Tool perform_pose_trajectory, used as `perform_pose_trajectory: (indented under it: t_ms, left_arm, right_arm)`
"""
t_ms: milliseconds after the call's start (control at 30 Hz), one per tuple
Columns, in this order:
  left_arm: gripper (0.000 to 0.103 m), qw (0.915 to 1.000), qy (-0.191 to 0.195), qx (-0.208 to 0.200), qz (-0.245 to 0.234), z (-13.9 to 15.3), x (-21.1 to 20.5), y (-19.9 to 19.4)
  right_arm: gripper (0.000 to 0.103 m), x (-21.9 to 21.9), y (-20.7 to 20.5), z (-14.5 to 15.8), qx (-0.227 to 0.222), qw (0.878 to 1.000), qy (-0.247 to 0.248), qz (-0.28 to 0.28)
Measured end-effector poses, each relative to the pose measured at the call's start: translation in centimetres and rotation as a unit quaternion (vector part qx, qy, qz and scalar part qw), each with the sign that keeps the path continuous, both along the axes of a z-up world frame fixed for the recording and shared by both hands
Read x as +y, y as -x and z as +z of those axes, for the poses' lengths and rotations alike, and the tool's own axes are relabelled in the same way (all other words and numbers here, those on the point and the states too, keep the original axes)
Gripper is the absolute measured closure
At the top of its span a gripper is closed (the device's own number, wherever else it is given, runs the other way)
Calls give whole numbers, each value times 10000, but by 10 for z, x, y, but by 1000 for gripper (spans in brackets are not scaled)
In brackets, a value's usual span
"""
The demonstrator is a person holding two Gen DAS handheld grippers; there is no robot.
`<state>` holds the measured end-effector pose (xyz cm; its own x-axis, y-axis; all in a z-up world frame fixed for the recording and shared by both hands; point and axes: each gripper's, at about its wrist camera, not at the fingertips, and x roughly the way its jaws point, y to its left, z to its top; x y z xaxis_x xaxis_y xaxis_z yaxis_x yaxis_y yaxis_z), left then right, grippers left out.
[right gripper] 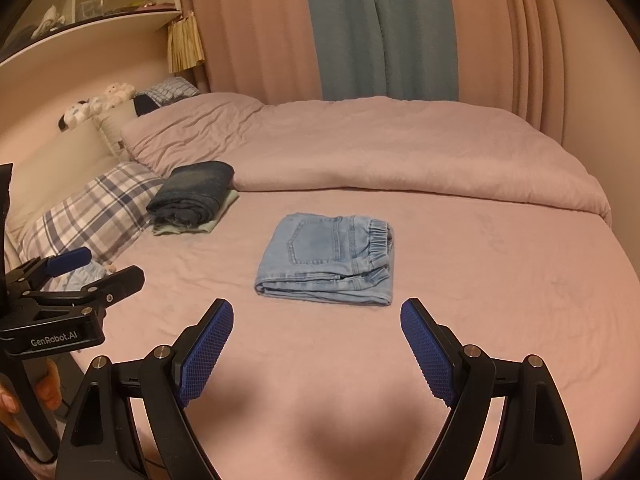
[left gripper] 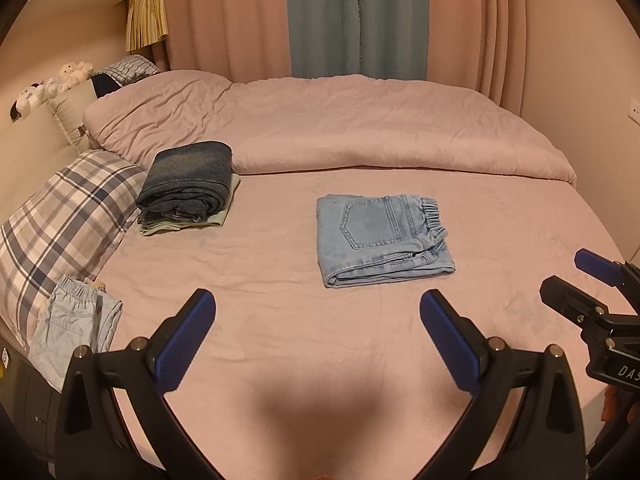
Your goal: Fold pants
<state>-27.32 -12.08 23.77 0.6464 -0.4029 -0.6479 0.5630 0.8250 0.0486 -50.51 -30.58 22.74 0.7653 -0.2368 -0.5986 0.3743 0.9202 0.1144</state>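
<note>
1. The left gripper (left gripper: pixel 318 316) sits nearest in its own view, at about 6 o'clock, blue-padded jaws spread wide with nothing but bare pink bed sheet (left gripper: pixel 280 320) between them.
2. The right gripper (right gripper: pixel 318 320) hangs the same way in its view, jaws wide apart and empty above the sheet; from the left wrist view it shows at 3 o'clock.
3. Just beyond both grippers, apart from either, lie the light-blue jeans (right gripper: pixel 326 262) on the sheet, near the centre of the bed. They are folded into a compact, nearly square packet, a back pocket facing up, the gathered elastic waistband along the 3 o'clock edge and the stacked fold layers showing along the near edge.
4. At 8 o'clock in the left wrist view, a pale crumpled garment (left gripper: pixel 72 328) lies at the bed's edge beside a plaid pillow (left gripper: pixel 68 216).
5. Farther, toward 10 o'clock, folded dark jeans (left gripper: pixel 188 184) rest on a pale green folded piece (left gripper: pixel 218 220).
6. Farthest, a pink duvet (left gripper: pixel 360 132) spans the bed below the curtains (left gripper: pixel 352 16).
</note>
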Motion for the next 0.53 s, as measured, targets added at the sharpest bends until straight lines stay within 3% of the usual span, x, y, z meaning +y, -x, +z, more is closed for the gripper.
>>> perform_pose_trajectory:
  t_ms: [533]
  left_arm:
    - [1, 10000, 1, -44, 6, 0, 0, 0]
  right_arm:
    - [17, -4, -5, 5, -28, 10000, 26, 38]
